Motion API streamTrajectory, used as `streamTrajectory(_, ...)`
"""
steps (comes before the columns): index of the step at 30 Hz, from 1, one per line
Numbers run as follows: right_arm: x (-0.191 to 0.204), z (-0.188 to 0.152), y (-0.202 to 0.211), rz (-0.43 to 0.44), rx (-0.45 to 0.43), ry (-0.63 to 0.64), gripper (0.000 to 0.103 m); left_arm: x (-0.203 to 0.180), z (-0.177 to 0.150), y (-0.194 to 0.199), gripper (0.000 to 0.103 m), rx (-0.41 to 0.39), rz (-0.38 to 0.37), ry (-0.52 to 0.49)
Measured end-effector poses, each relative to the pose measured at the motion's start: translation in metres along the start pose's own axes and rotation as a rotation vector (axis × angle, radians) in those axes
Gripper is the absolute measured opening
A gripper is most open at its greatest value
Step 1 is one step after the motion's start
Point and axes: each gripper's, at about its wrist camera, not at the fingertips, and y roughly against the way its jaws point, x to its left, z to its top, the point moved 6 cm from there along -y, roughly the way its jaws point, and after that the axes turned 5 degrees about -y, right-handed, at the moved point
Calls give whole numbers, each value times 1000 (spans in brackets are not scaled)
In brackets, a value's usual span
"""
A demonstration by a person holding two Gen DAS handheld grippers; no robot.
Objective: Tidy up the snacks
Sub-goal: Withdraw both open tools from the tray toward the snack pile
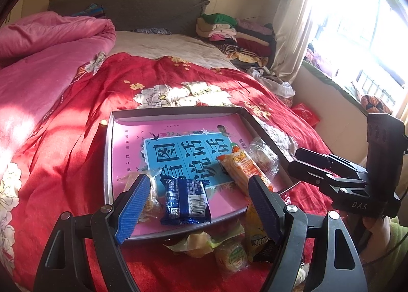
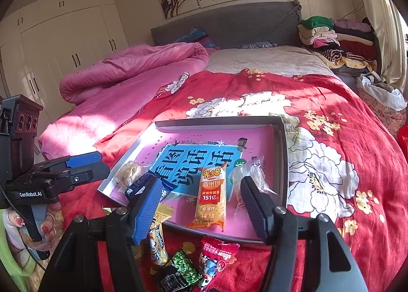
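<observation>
Snacks sit in and just in front of a shallow grey-rimmed tray point(image 2: 280, 164) on the bed; tray floor is a glossy pink sheet with a blue panel of large printed characters. Inside it: long orange rice-cracker pack point(image 2: 211, 196), crinkly film, lying flat near the middle; dark blue foil pack point(image 1: 185, 201) with a barcode at the near edge; clear wrapped round cake point(image 2: 128, 173) at the left side; crumpled clear plastic wrapper point(image 2: 255, 177) to the right of the orange pack. On the bedspread point(image 2: 344, 138) in front of the tray, loose: red packet point(image 2: 218, 253), green-patterned packet point(image 2: 183, 270), yellow packet point(image 2: 159, 230) leaning over the tray's near rim. Left gripper point(image 1: 199, 205) hangs over the near rim, jaws wide apart either side of the blue foil pack, ribbed blue pads not touching it. Right gripper point(image 2: 201, 206) sits low over the tray's near edge, jaws opening, orange pack lying between them, no pad contact visible. Each is held in a hand point(image 2: 48, 225), painted nails visible, green sleeve behind. Bedspread is red cotton with big white flowers, creased; quilted pink duvet point(image 2: 132, 75) bunched at the left, folded clothes point(image 2: 336, 39) stacked by the grey padded headboard point(image 2: 229, 24).
</observation>
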Motion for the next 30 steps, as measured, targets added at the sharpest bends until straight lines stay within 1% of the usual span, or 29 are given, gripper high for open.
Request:
streamTrajectory(4, 2, -2, 2, 0, 8, -2, 64, -7, -2, 2, 80, 7, -26, 2)
streamTrajectory(15, -4, -5, 12, -18, 15, -21, 64, -23, -7, 7, 80, 17, -61, -28)
streamTrajectory(22, -8, -8, 15, -24, 34, -41, 64, -40, -12, 9, 80, 31, -87, -73)
streamTrajectory(30, -7, -17, 15, -12, 68, -54, 64, -53, -19, 9, 80, 57, -112, -96)
